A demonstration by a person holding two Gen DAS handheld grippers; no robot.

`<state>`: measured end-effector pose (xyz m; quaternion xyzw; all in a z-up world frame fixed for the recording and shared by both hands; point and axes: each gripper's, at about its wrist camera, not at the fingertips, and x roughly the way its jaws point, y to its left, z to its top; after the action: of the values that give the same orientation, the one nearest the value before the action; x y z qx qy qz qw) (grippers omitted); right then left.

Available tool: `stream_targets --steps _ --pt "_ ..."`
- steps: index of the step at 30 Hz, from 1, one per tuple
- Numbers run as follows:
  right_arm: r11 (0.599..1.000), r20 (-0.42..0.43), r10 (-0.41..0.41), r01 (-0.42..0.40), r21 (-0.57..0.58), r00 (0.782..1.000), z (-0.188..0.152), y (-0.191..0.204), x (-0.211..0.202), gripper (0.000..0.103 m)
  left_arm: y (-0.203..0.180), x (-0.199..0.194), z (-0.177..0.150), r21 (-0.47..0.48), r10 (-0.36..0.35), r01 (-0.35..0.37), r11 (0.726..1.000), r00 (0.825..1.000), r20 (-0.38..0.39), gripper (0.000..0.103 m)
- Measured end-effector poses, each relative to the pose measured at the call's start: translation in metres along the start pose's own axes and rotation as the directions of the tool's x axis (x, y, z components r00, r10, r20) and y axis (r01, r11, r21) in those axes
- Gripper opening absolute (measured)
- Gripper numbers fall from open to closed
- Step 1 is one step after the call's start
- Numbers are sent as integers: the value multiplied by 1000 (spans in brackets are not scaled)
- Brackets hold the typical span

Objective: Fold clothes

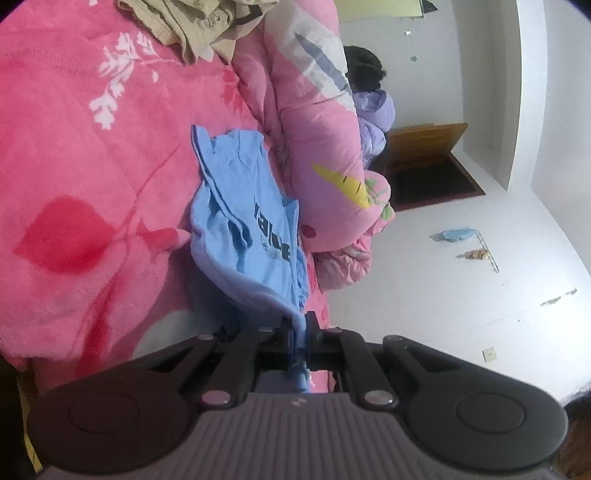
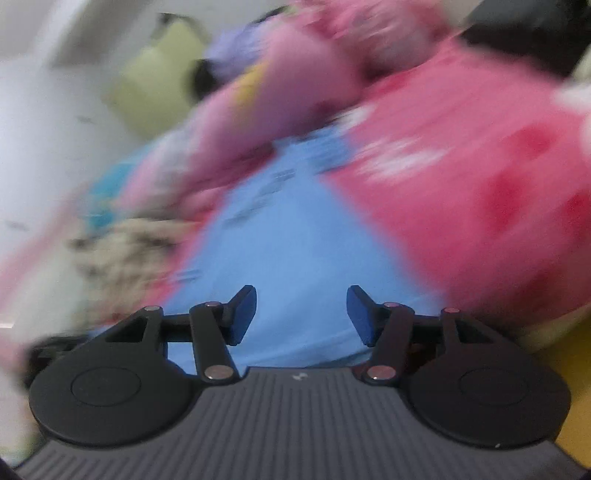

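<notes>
The left gripper (image 1: pixel 298 332) is closed on the edge of a blue shirt (image 1: pixel 243 221), which lies crumpled on a pink blanket (image 1: pixel 74 166), just beside a rolled pink quilt (image 1: pixel 325 155). The right gripper (image 2: pixel 301 314) has its jaws apart and holds nothing; it is just above the blue shirt (image 2: pixel 295 240), and its view is very blurred. A beige garment (image 1: pixel 192 26) lies further away on the blanket, well apart from the shirt.

Black linkage grippers (image 2: pixel 301 314), blue-padded jaws, silver rivets, ribbed grey bodies
</notes>
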<state>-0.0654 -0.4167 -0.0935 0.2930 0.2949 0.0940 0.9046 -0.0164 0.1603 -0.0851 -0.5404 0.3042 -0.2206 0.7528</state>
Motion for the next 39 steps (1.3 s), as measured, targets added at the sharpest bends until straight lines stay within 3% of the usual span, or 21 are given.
stream_targets --steps 3,5,8,9,10,15,18,21,22,24,28,30,32,36,39 --pt "998 -54 -68 68 10 996 6 -21 22 54 -4 -1 -1 -1 -6 6 1000 1000 13 6" --pt "997 -108 -60 64 32 992 5 -29 36 49 -8 -3 0 3 -19 18 1000 1000 25 6" --pt "998 -133 -39 44 33 990 4 -27 40 23 -18 -7 4 30 -31 30 999 998 51 6" --pt "999 -136 -17 23 41 991 4 -27 35 8 -22 -9 5 39 -35 32 999 998 58 6" --pt "998 -139 15 -6 68 990 6 -27 30 4 -24 -10 7 45 -37 34 998 997 64 6" --pt "959 -67 193 -174 222 979 31 -25 12 3 -34 -9 16 55 -37 32 998 996 83 6" --pt "916 20 302 -297 269 953 66 -11 -3 3 -44 -15 23 69 -57 50 996 993 107 6" --pt "889 120 380 -398 228 917 93 7 -33 3 -58 -29 20 116 -75 60 991 989 131 6" --pt "894 134 377 -397 207 917 94 8 -41 3 -61 -35 16 137 -75 56 989 988 136 6" --pt "921 126 326 -345 182 937 86 3 -49 3 -58 -46 5 150 -58 38 988 990 132 6" --pt "936 -40 158 -137 325 987 44 -42 -20 3 -20 -46 -22 100 66 -73 992 995 74 5" --pt "922 -88 111 -70 381 990 29 -59 -10 3 3 -36 -34 71 159 -160 985 987 21 5" --pt "913 -63 134 -98 396 989 27 -60 -17 3 15 -32 -41 46 198 -197 979 980 -6 5" --pt "959 -25 98 -87 268 995 40 -43 -34 3 5 -38 -46 131 232 -234 963 972 31 5" --pt "963 -104 28 2 271 994 31 -55 -16 3 6 -31 -46 176 283 -281 944 959 10 6"
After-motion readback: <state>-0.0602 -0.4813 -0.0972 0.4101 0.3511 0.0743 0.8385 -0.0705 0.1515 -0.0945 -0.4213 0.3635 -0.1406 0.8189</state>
